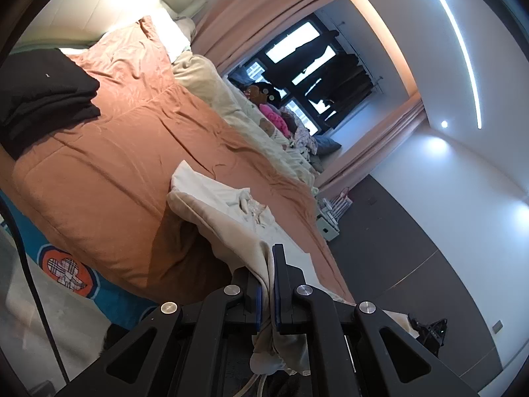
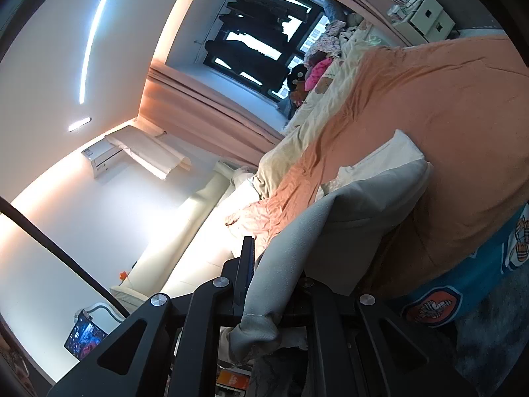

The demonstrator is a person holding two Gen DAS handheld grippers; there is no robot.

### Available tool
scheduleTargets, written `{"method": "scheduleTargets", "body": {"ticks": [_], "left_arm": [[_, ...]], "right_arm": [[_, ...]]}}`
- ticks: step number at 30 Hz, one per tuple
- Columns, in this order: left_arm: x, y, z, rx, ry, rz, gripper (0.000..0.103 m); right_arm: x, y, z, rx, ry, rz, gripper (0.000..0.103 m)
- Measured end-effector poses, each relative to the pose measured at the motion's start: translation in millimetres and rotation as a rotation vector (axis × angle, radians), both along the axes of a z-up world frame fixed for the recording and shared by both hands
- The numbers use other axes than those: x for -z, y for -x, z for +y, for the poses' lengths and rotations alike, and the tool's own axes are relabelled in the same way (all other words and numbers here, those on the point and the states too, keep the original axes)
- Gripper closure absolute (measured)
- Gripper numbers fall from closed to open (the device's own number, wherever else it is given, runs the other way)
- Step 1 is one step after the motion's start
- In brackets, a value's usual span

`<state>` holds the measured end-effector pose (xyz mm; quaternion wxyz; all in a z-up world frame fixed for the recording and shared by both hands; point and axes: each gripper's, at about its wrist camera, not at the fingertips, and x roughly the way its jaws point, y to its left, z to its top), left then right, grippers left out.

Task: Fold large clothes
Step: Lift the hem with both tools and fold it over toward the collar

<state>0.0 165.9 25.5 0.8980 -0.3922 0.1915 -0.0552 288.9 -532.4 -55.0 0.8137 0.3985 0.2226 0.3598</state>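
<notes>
A cream-white garment [image 1: 228, 211] lies partly on the orange bedspread [image 1: 125, 152] and rises toward both grippers. My left gripper [image 1: 267, 264] is shut on an edge of it, the cloth pinched between the blue pads and hanging below. My right gripper [image 2: 264, 264] is shut on another edge of the same garment [image 2: 350, 218], which looks grey-beige in this view and covers the right finger. The cloth is lifted off the bed near the bed's edge; its far end [image 2: 390, 152] still rests on the bedspread.
A stack of folded dark clothes [image 1: 43, 96] sits on the bed's far left. A cream blanket [image 1: 211, 86] and toys [image 1: 274, 115] line the window side. A blue patterned sheet [image 2: 489, 264] shows at the bed's edge. White storage boxes [image 2: 423, 16] stand on the floor.
</notes>
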Motion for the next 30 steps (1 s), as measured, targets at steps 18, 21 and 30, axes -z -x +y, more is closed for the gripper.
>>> {"method": "scheduleTargets", "body": {"ticks": [18,21,30], "left_arm": [[-49,-77,4,-0.034,-0.089,-0.048,0.098],[-55,-106,10,-0.044,-0.094,-0.042,0.098],[-68,-196,31,-0.038,-0.126,-0.013,0.098]], "right_arm": [[-17,-78,-2,0.029,-0.037,-0.035,0.096],[-23,-103,5,0.041,-0.034,-0.034,0.096],[-43,-193,38,0.059,-0.018,-0.025,0.096]]}}
